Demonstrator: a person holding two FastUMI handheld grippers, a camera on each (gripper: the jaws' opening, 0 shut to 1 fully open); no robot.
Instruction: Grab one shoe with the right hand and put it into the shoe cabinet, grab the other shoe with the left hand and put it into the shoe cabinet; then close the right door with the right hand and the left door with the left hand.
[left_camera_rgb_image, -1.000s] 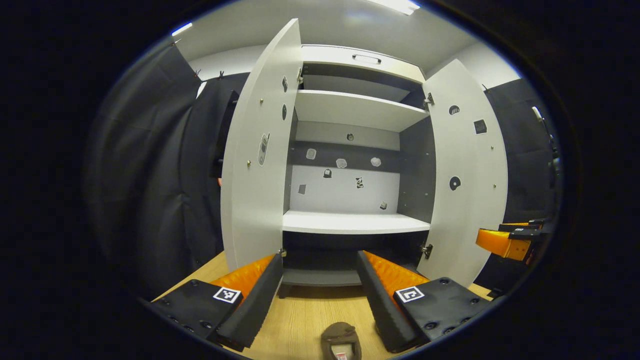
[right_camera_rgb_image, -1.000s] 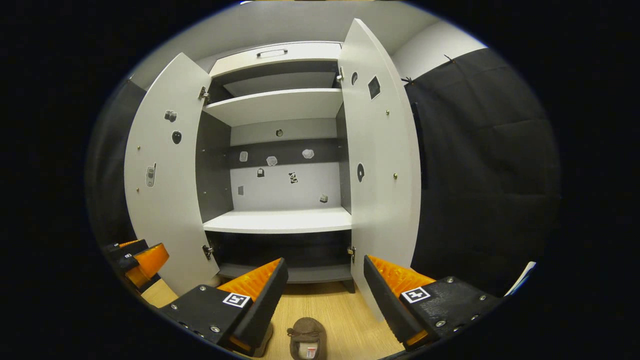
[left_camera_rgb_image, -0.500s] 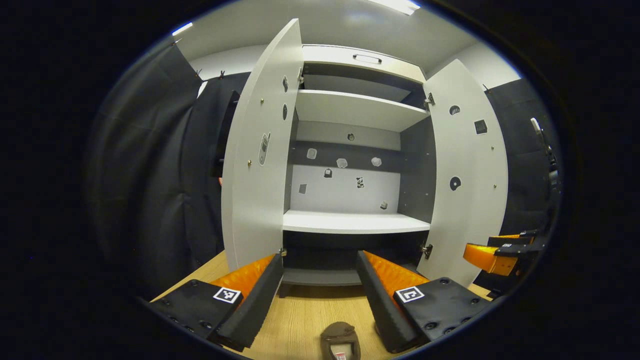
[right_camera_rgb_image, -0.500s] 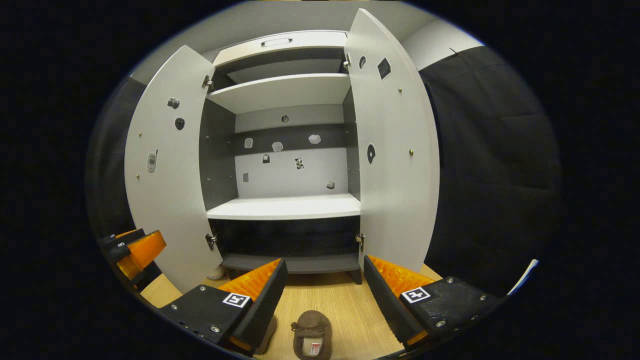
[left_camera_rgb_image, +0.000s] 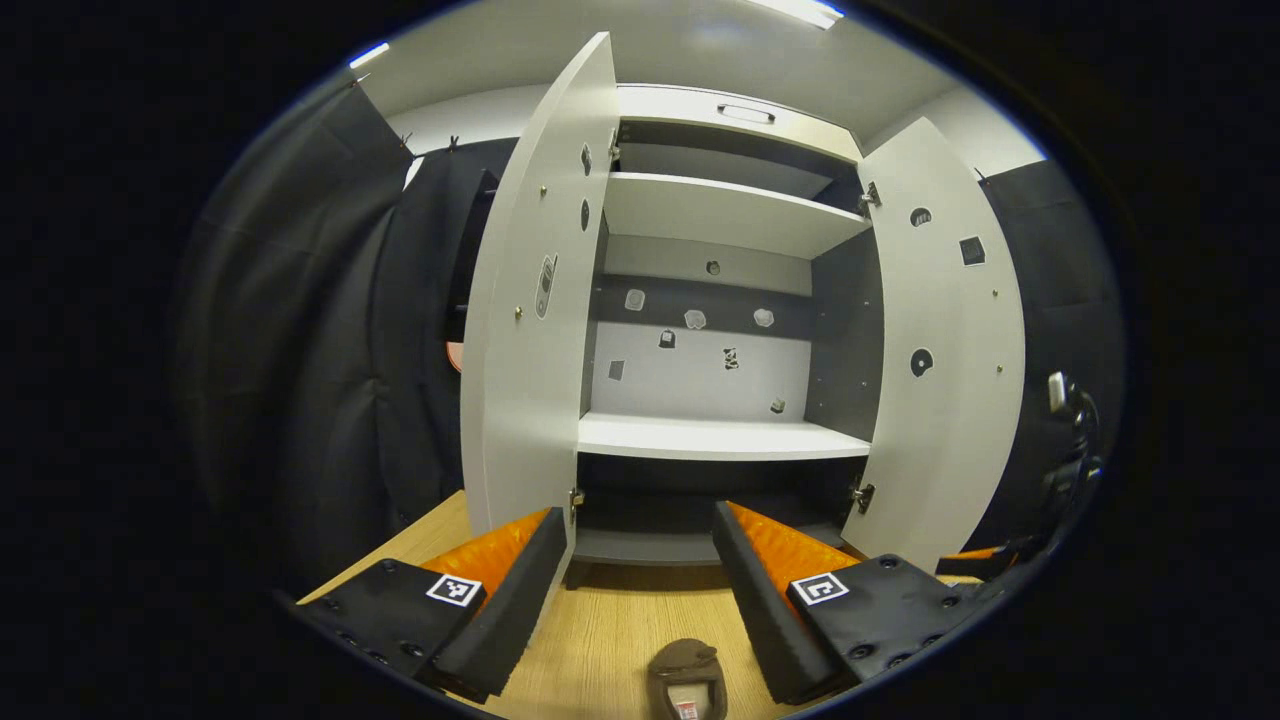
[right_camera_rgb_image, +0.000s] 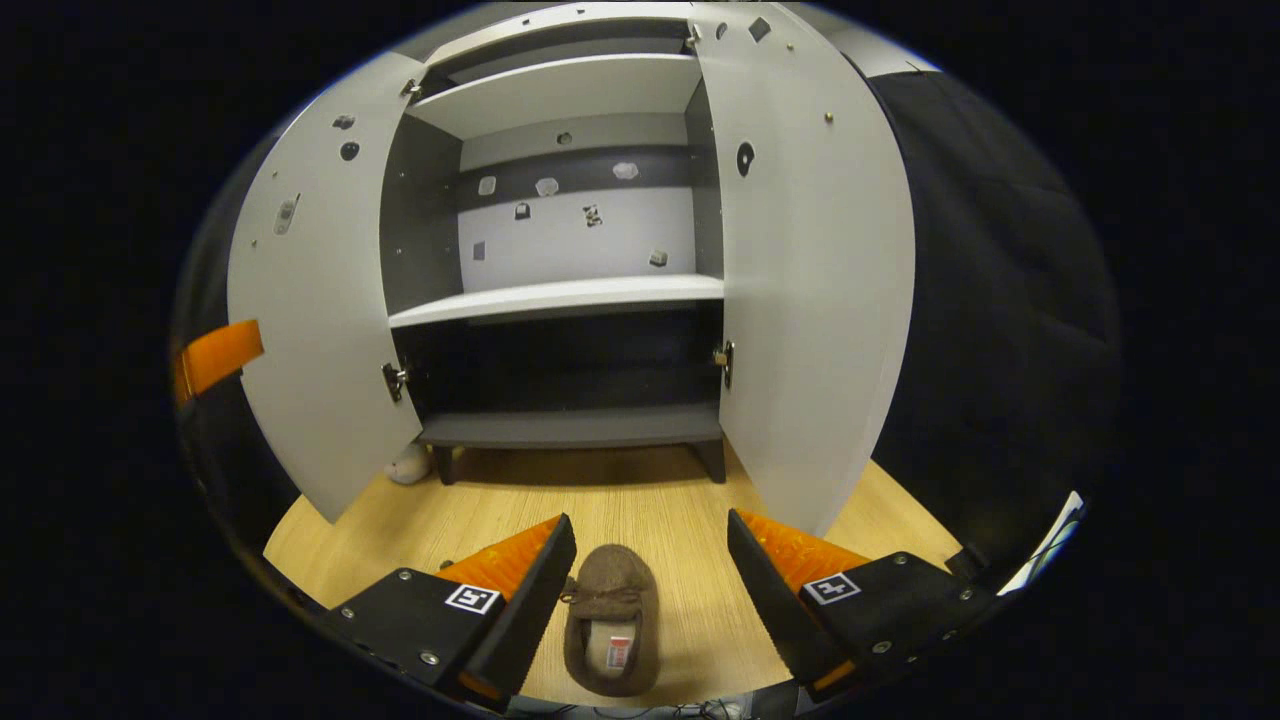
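Now, right gripper (right_camera_rgb_image: 650, 545) hangs low at the bottom centre of the right gripper view, jaws wide, brown slipper (right_camera_rgb_image: 611, 620) on the wood floor (right_camera_rgb_image: 640, 500) between them, untouched. Left gripper (left_camera_rgb_image: 640, 545), likewise wide and empty, has the second slipper (left_camera_rgb_image: 687, 678) at the bottom edge. Shoe cabinet (right_camera_rgb_image: 565, 290) fills mid-frame, both doors open. Judgement: descend squarely, pinch across the slipper's sides near the opening, then close firmly.
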